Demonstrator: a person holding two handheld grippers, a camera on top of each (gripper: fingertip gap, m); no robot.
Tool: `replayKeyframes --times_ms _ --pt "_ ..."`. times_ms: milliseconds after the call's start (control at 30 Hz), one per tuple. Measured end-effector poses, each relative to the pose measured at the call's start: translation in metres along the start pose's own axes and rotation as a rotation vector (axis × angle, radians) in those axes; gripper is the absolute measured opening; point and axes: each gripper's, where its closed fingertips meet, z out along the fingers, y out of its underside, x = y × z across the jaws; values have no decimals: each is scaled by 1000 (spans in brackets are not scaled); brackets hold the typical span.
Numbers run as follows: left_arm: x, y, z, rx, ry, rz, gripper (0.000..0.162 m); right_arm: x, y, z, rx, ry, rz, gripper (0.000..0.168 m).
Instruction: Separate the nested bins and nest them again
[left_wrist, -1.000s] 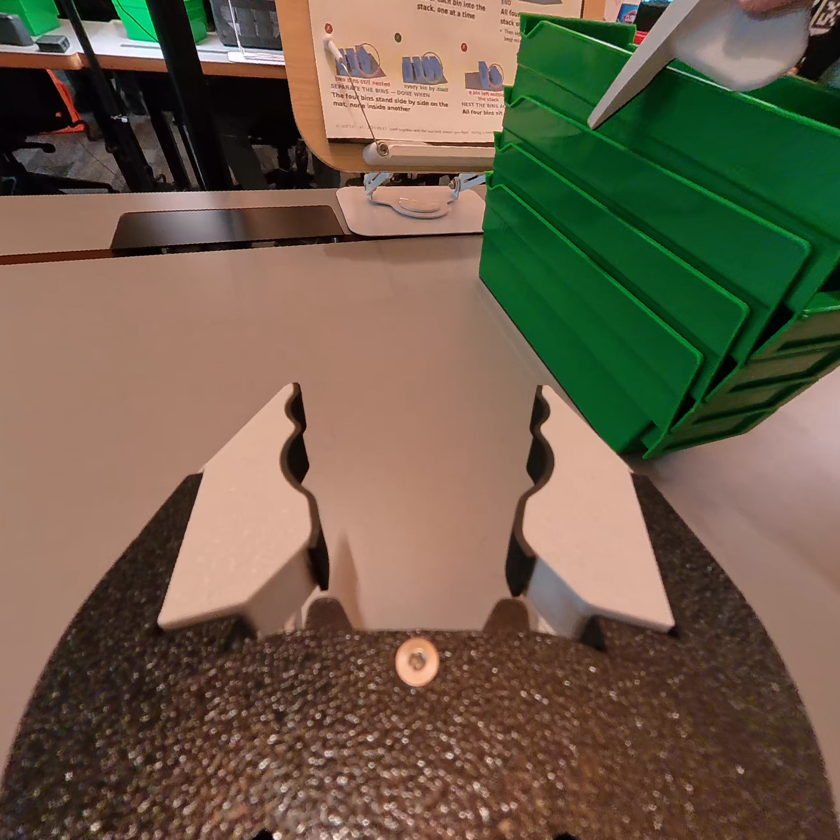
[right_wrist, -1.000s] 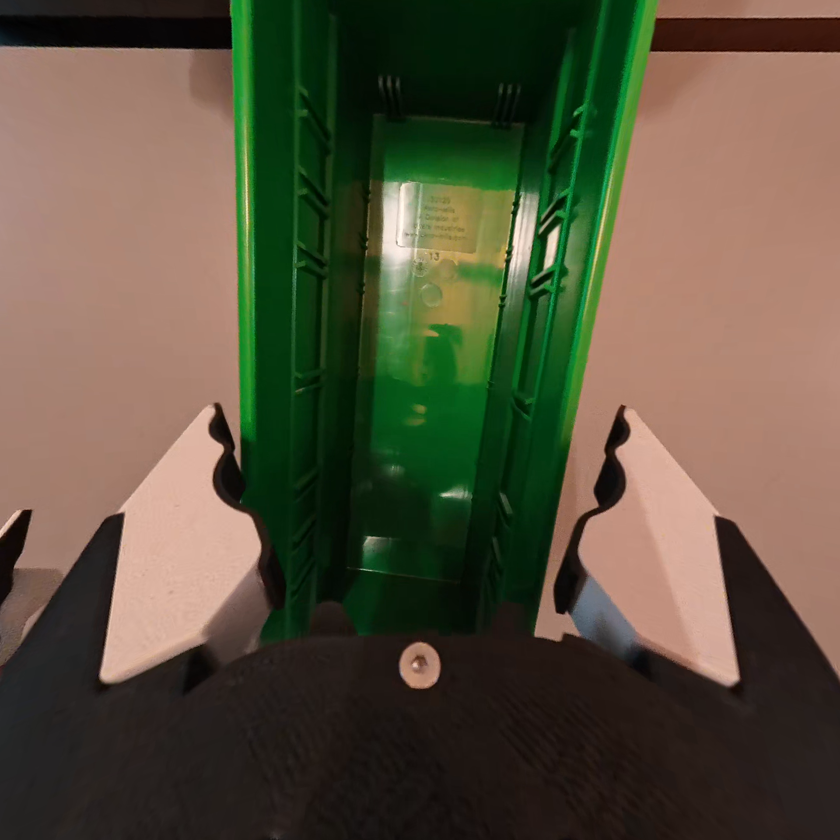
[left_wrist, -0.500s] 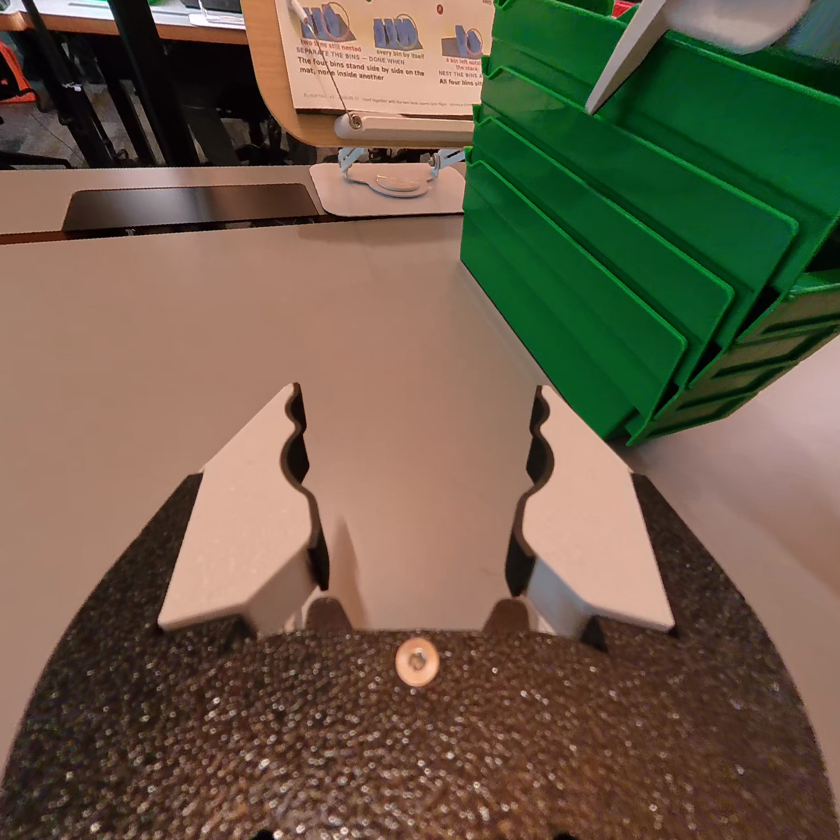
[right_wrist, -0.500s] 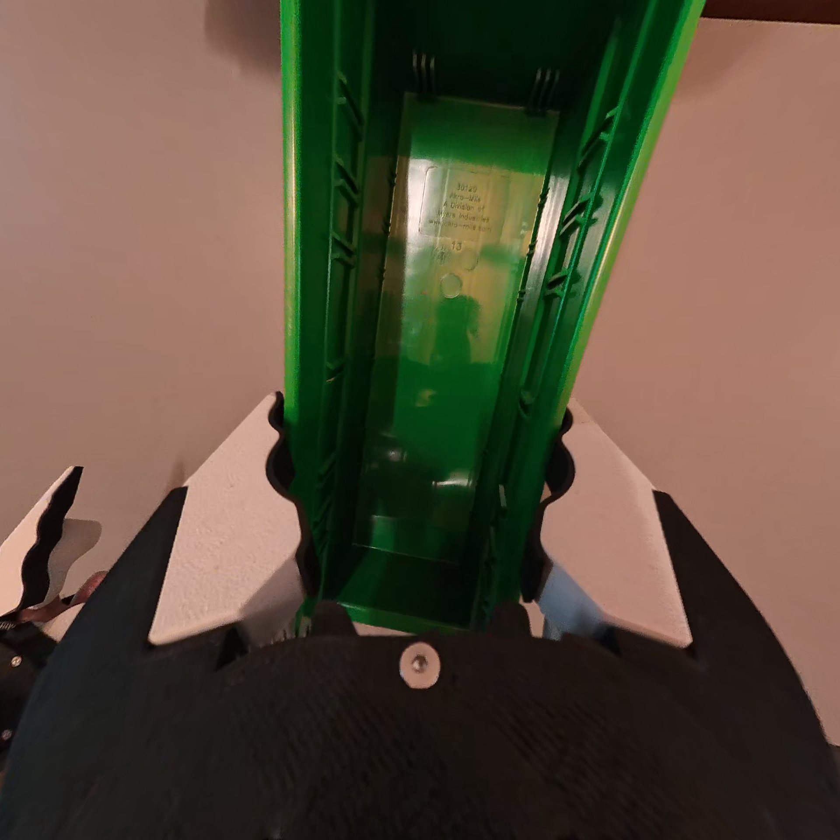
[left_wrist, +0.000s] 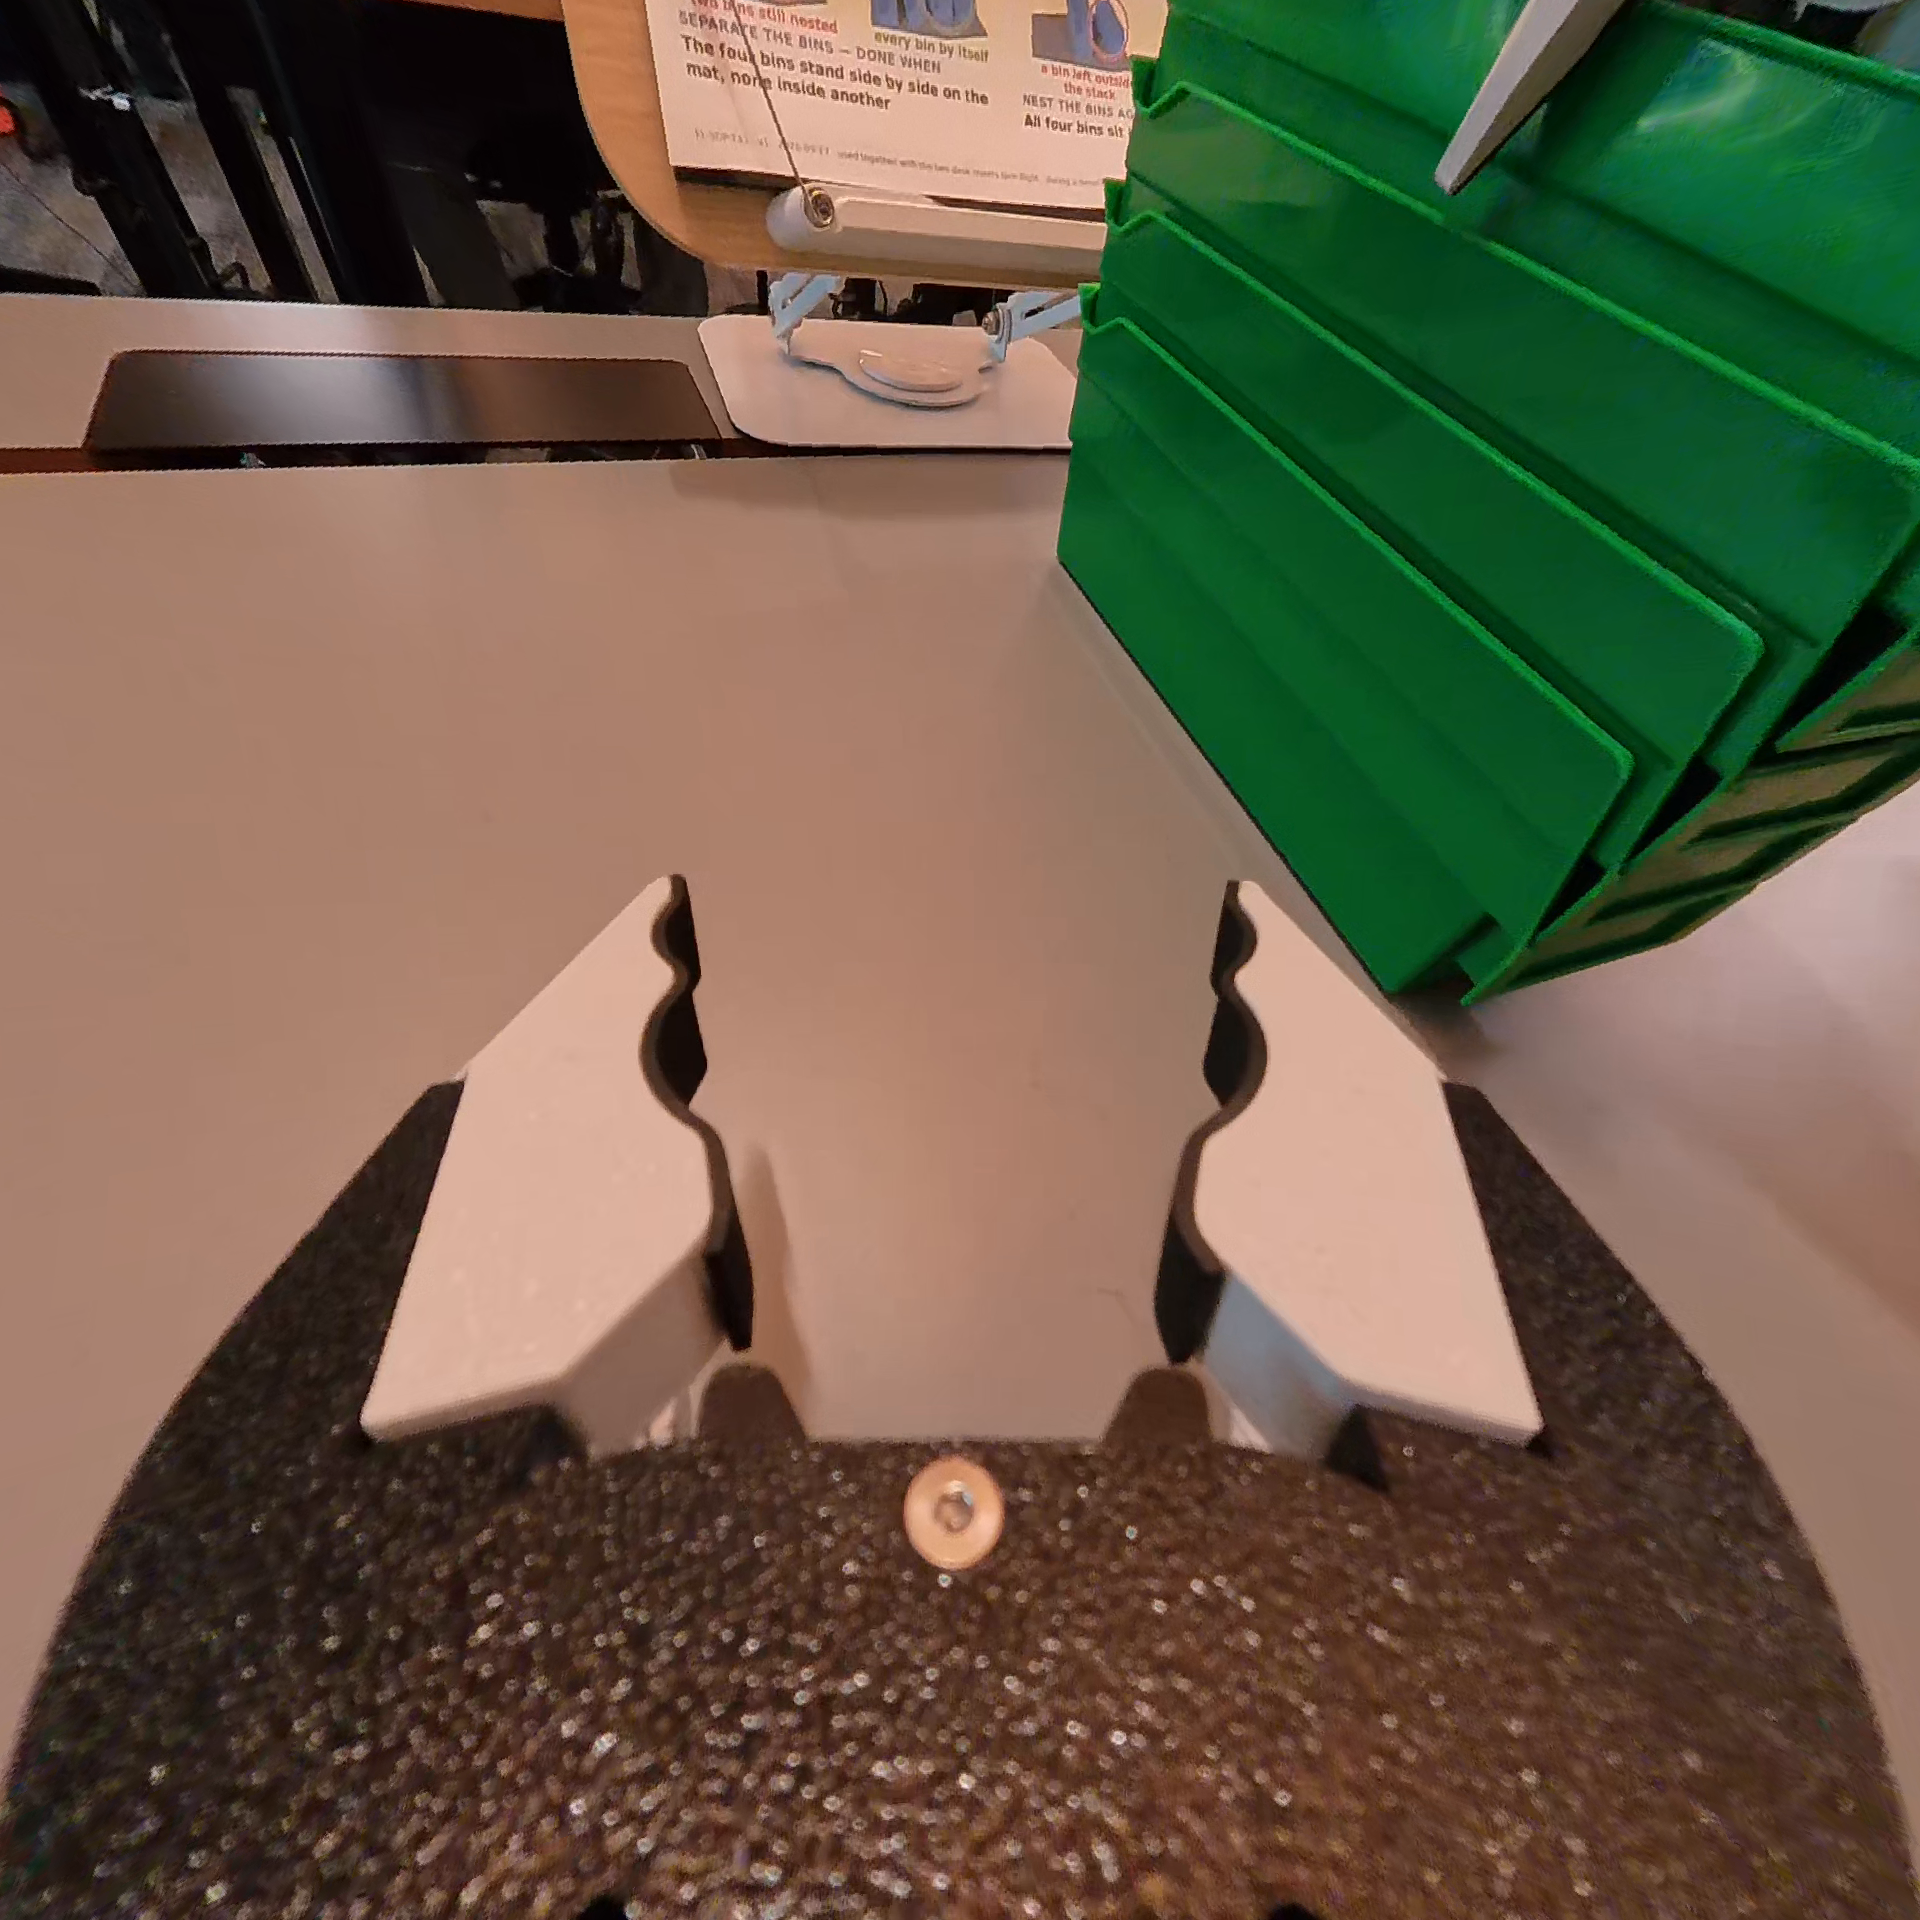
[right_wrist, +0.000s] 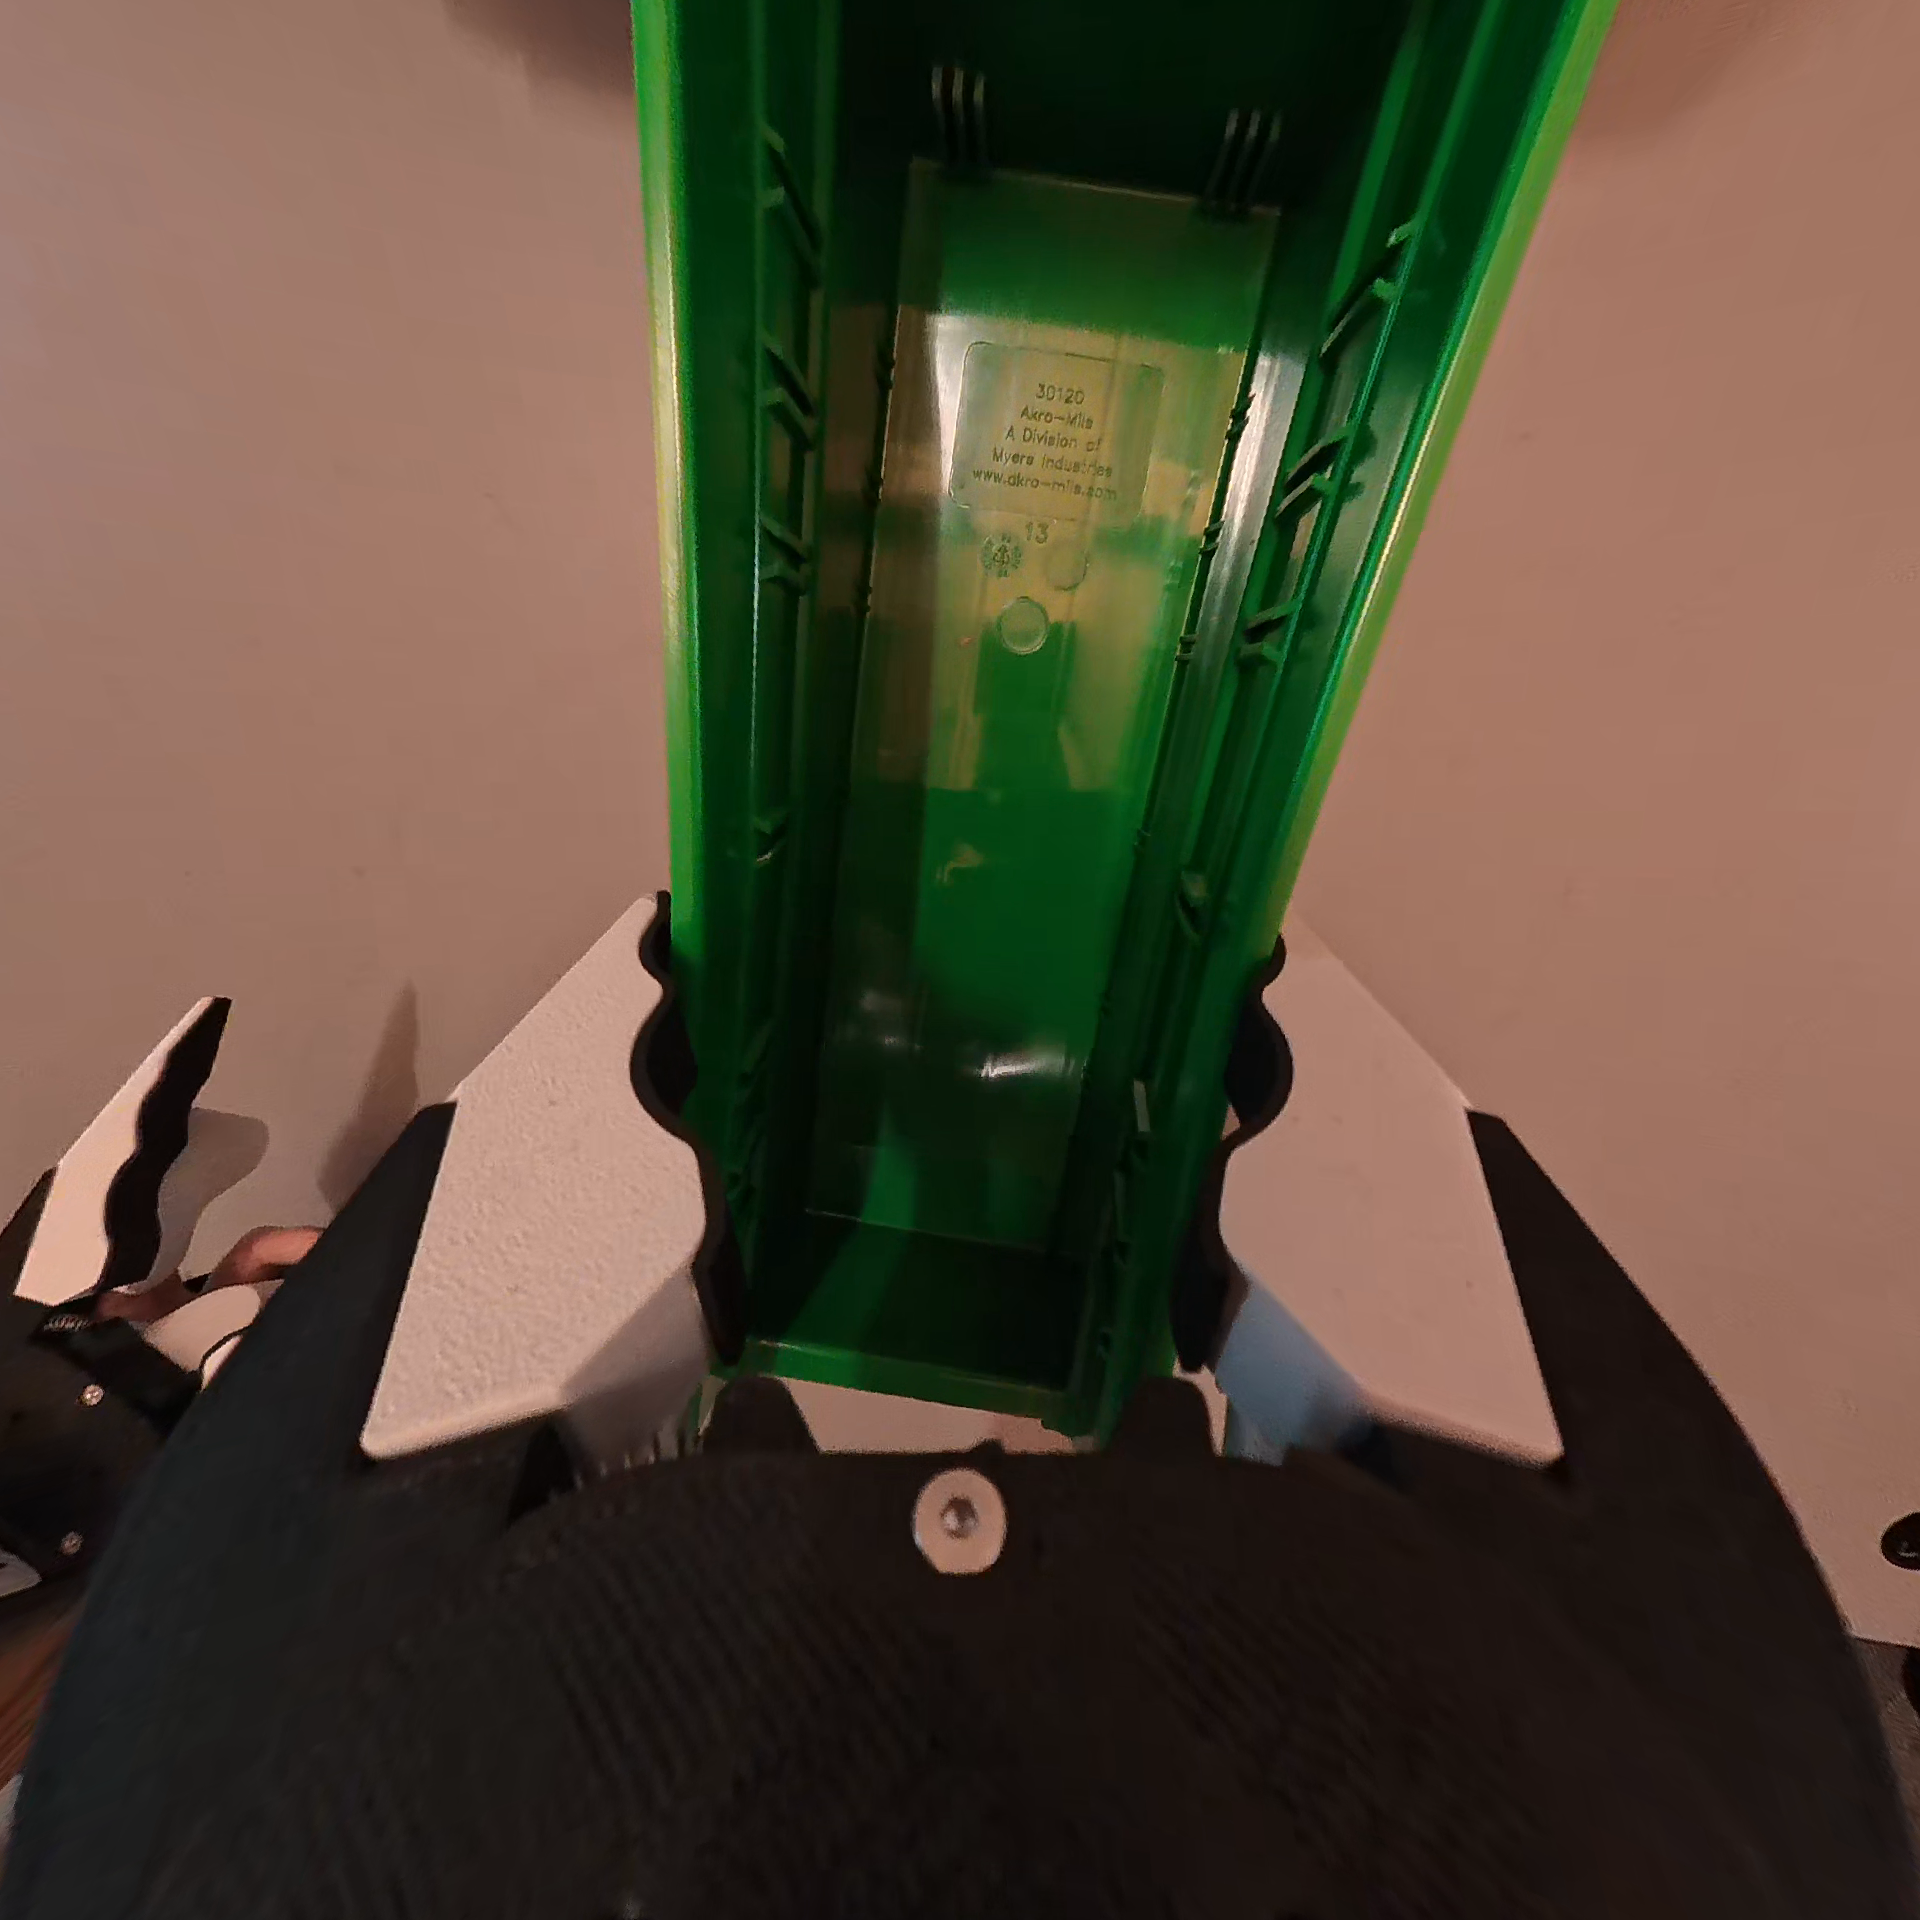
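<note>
A stack of several nested green bins (left_wrist: 1455, 520) stands on the grey table (left_wrist: 520, 727), at the right of the left wrist view. My left gripper (left_wrist: 954, 904) is open and empty, low over the table, just left of the stack's near corner. In the right wrist view I look down into the top bin (right_wrist: 1039, 623). My right gripper (right_wrist: 966, 935) is shut on its two long side walls at the near end. One white finger of the right gripper (left_wrist: 1507, 94) shows at the top of the stack. A finger of the left gripper (right_wrist: 156, 1122) shows at lower left.
An instruction sheet on a wooden stand (left_wrist: 883, 83) with a white base (left_wrist: 894, 384) is behind the stack at the table's far edge. A dark slot (left_wrist: 395, 400) lies in the table at the far left. Bare table spreads left of the stack.
My right gripper has closed from wide open onto the top bin's side walls. My left gripper has moved closer to the stack and has come into the right wrist view.
</note>
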Motion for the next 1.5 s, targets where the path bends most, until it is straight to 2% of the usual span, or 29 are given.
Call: replayKeyframes --times_ms 333,533,733,900,1033,1133,1333,1500 --pt "0 3 3 -9 2 -4 97 -1 -5 -10 -2 15 -9 104" --pt "6 6 6 -18 17 -3 97 -8 -23 -49 74 52 -69 102" --pt "14 5 5 -20 28 16 97 -6 -27 -77 108 -55 -7 100" --pt "13 6 5 -24 30 9 97 15 -40 -120 172 -107 37 101" --pt "8 6 3 -22 28 -7 97 61 -48 -151 213 -58 34 103" --pt "4 6 1 -21 25 -18 97 117 -43 -154 217 23 66 105" --pt "-6 5 -2 -16 23 -53 97 248 -8 -115 151 175 163 106" --pt "-6 -2 -6 7 44 -87 95 323 18 -66 124 187 226 106"
